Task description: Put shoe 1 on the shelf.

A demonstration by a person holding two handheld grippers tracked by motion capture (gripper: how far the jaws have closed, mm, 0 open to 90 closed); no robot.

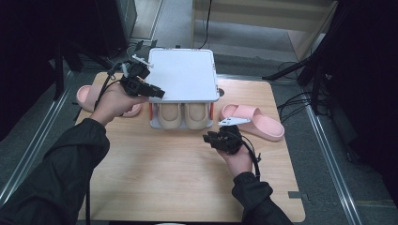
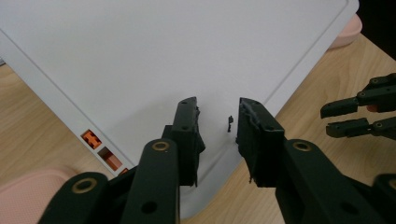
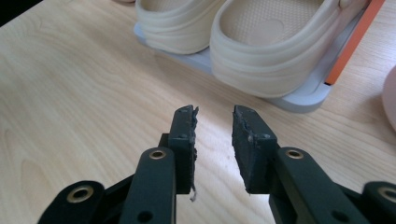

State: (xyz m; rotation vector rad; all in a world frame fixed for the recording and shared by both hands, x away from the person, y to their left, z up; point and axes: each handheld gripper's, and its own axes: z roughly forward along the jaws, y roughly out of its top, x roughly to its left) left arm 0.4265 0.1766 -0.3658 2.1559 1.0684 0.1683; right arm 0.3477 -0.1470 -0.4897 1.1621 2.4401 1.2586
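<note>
Both my tongs, left [image 2: 215, 122] and right [image 3: 213, 126], gape partway, empty. Beige clogs [image 3: 243, 35] sit in the rack [image 1: 183, 75] on the bench. Reaching blind, I might shove the rack.

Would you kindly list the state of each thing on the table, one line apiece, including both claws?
Shoe rack: upright on the table, top shelf bare.
Beige clogs: side by side on the rack's lower shelf, heels toward the person.
Left pink slipper: flat on the table, left of the rack.
Right pink slipper: flat on the table, right of the rack.
Left claw: open, nothing held, over the rack's top.
Right claw: open, nothing held, before the clogs.
</note>
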